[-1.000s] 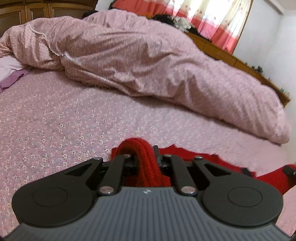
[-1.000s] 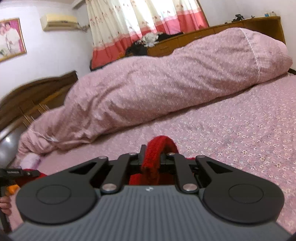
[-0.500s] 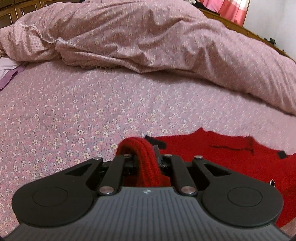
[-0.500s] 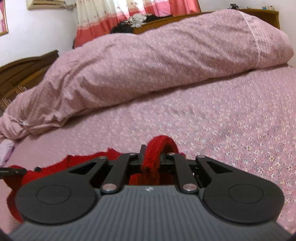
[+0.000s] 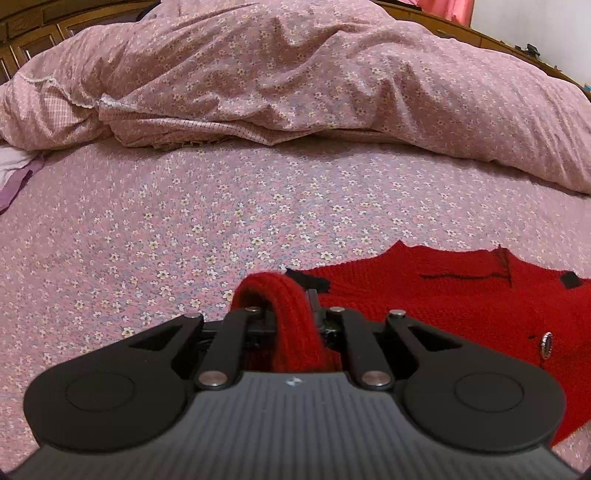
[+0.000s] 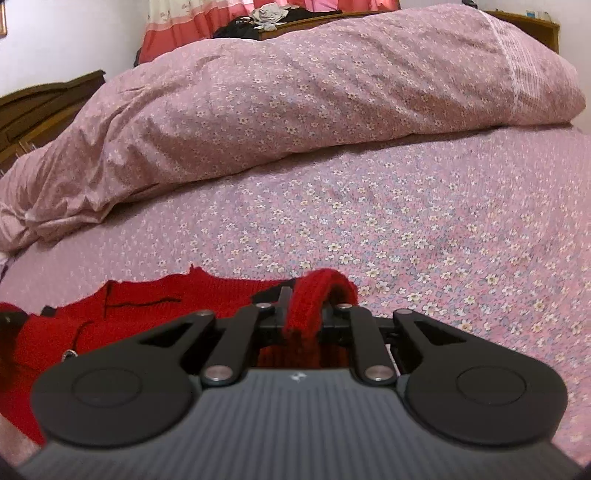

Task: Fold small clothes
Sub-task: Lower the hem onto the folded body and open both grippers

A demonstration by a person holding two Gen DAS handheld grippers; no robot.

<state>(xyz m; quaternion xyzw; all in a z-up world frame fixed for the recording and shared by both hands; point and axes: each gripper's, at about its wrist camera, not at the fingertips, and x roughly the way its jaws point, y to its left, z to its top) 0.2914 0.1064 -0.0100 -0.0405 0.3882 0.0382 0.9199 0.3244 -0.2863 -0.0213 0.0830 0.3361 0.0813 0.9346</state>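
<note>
A red knitted cardigan (image 5: pixel 461 306) lay spread on the floral bedsheet (image 5: pixel 184 229), with black trim lines and a metal button (image 5: pixel 546 344) visible on its front. The left gripper (image 5: pixel 291 314) was clamped tight on a bunched fold of the knit at one edge, the wool humped up between its jaws. The right gripper (image 6: pixel 306 310) was likewise closed on a ribbed fold of the same garment at the opposite edge. A rumpled pink quilt (image 6: pixel 314 92) lay heaped across the far side of the bed. Pink curtains (image 6: pixel 207 22) hung behind it.
</note>
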